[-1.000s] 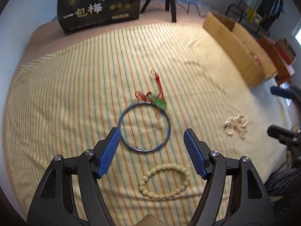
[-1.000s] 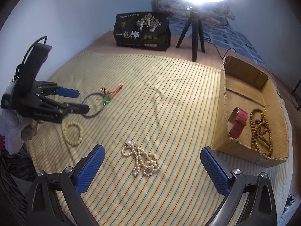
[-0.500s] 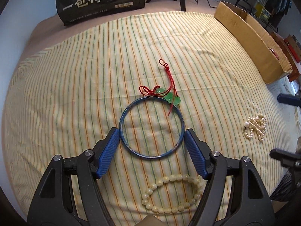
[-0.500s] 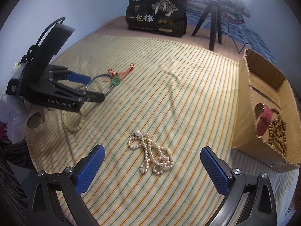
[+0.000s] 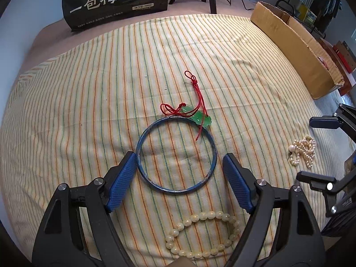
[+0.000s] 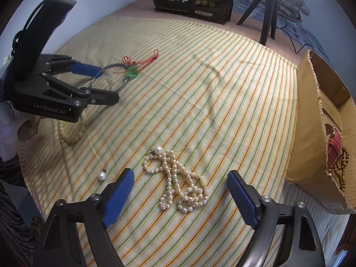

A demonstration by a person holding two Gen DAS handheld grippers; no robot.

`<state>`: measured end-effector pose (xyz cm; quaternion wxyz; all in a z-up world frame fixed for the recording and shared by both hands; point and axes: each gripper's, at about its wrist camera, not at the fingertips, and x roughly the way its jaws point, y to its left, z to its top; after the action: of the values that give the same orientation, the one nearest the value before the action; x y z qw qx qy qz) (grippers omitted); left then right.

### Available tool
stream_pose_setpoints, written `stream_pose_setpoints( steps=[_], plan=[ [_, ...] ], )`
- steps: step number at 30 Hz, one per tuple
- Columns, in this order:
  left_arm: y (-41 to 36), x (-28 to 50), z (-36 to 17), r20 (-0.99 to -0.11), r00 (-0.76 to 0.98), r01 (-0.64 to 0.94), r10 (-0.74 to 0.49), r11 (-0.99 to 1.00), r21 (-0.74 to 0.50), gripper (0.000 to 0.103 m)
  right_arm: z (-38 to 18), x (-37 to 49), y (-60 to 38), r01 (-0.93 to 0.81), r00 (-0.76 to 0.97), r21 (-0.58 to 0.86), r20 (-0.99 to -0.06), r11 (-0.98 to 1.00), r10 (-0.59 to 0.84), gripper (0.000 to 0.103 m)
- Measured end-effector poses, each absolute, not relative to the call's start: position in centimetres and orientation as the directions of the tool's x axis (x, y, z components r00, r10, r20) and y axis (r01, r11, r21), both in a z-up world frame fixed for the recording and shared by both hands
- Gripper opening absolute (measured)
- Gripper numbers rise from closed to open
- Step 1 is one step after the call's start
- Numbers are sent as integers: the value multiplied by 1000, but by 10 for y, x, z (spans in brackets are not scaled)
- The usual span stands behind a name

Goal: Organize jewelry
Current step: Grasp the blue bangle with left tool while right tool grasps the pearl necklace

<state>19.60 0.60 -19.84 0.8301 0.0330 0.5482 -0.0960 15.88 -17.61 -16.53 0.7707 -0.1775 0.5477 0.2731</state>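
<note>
Barely started tbh: only a red strap (image 6: 333, 143) and brown beads (image 6: 338, 163) in the far-right cardboard box (image 6: 311, 120). Left tool (image 5: 178, 169) wide open around blue bangle (image 5: 175, 153), nothing gripped. Right tool (image 6: 180, 189) open over pearl necklace (image 6: 178, 182). Still out on the bed (image 5: 89, 89): jade pendant (image 5: 197, 115), cream bracelet (image 5: 202, 233).

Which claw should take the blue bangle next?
Left. The left claw is open and straddles the bangle. The right claw is open over the pearl necklace, far from it.

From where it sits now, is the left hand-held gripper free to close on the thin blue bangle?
Probably yes. The left hand-held gripper is open, its blue pads straddling the thin blue bangle. Only the red-corded green pendant overlaps the bangle's far rim, clear of the pads.
</note>
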Motion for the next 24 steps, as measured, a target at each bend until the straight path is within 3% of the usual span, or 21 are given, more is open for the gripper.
stream_pose_setpoints(
  steps=[4, 6, 11, 17, 24],
  plan=[
    [7, 197, -197, -913, 390, 190, -119, 981, -46, 75, -171, 163, -175, -620, 238, 38, -943, 784, 234, 75],
    [7, 196, -196, -913, 390, 193, -119, 980, -46, 75, -171, 163, -174, -622, 234, 44, -942, 782, 239, 66],
    [4, 195, -196, -912, 397, 197, -104, 980, -26, 74, -168, 156, -170, -631, 228, 49, -942, 775, 245, 35],
    [4, 192, -194, -910, 401, 203, -104, 979, -23, 74, -165, 150, -169, -633, 223, 48, -945, 773, 241, 8],
    [13, 184, -184, -903, 413, 195, -118, 980, -39, 74, -152, 141, -171, -627, 253, 29, -938, 779, 238, 5]
  ],
)
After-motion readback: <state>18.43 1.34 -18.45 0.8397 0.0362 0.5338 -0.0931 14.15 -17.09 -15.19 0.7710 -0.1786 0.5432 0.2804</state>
